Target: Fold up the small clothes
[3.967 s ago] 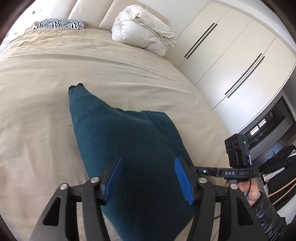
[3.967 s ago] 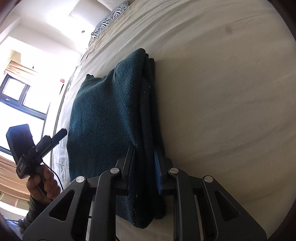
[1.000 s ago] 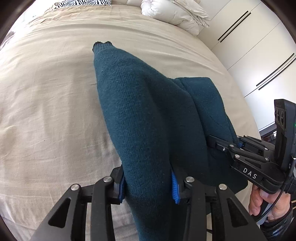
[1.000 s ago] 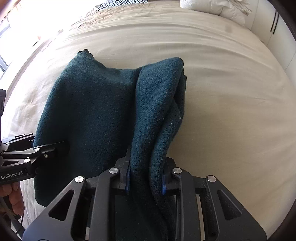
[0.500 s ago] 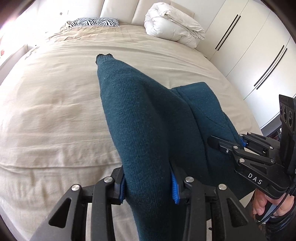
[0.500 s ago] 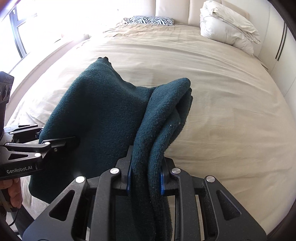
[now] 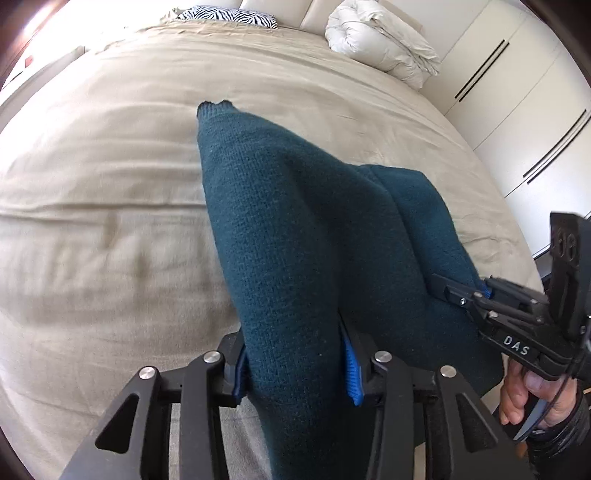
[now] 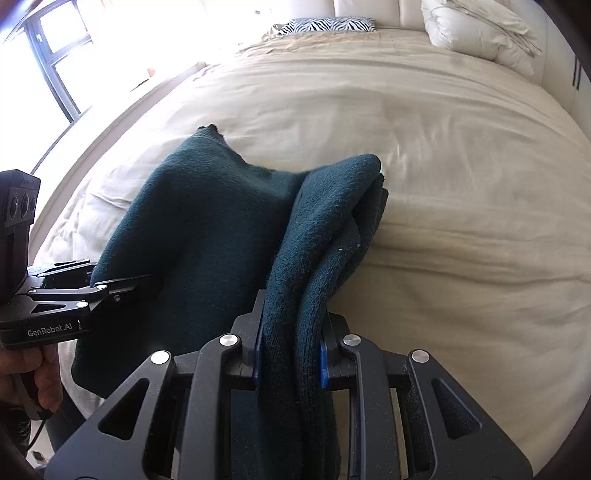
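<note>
Where sweater (image 7: 295,229) drapes, beige bedspread (image 7: 110,184) wrinkles.

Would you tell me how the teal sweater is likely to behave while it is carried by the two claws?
The teal sweater looks floppy: it sags between the left claw and right claw. Its thick knit bunches in folds, so it probably grips well, though the left jaws are opening.

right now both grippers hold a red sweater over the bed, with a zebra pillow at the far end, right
Not quite: the sweater is dark teal, not red, as the right wrist view shows. Otherwise yes: the left gripper, jaws opening, and right gripper hold it over the bed, zebra pillow at the far end.
</note>
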`<state>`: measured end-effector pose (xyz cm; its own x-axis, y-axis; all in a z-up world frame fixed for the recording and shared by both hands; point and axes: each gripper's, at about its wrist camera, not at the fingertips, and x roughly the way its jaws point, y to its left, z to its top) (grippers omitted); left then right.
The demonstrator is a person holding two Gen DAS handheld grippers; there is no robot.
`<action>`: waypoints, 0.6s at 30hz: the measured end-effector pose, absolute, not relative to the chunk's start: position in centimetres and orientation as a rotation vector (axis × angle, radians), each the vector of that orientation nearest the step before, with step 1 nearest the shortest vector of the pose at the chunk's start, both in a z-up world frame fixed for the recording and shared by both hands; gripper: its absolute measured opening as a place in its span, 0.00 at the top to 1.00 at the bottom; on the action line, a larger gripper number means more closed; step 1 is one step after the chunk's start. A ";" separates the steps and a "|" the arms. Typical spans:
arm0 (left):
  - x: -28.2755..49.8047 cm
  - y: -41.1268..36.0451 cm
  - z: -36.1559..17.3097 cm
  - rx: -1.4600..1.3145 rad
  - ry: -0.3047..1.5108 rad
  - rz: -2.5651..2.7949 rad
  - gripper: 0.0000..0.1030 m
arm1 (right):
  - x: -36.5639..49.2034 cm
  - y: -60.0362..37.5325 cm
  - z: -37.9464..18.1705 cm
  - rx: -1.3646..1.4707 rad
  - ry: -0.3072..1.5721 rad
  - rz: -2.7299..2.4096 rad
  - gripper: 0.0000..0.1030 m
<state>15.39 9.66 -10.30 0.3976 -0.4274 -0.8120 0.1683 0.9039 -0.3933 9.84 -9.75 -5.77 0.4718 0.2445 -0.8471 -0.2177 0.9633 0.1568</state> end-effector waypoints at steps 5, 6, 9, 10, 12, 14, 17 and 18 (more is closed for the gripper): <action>14.5 10.9 -11.2 -0.347 1.075 -0.413 0.48 | 8.6 -12.8 -9.6 0.309 1.068 0.334 0.65; 14.3 11.4 -11.4 -0.368 1.075 -0.414 0.46 | 8.5 -13.7 -10.1 0.358 1.071 0.336 0.59; 13.3 12.1 -11.3 -0.412 1.074 -0.413 0.46 | 8.4 -16.0 -11.2 0.512 1.073 0.375 0.58; 12.9 12.5 -11.0 -0.416 1.072 -0.410 0.46 | 8.0 -16.5 -11.1 0.536 1.069 0.379 0.58; 12.1 12.8 -10.4 -0.416 1.063 -0.395 0.46 | 7.1 -17.4 -10.7 0.549 1.056 0.382 0.56; 11.8 13.1 -9.7 -0.414 1.047 -0.371 0.46 | 6.8 -18.8 -10.3 0.564 1.043 0.374 0.56; 11.3 13.7 -8.1 -0.410 1.014 -0.316 0.46 | 5.7 -20.5 -9.3 0.595 1.010 0.342 0.56; 11.1 13.9 -7.2 -0.401 0.991 -0.300 0.46 | 5.5 -21.2 -8.9 0.599 0.999 0.312 0.56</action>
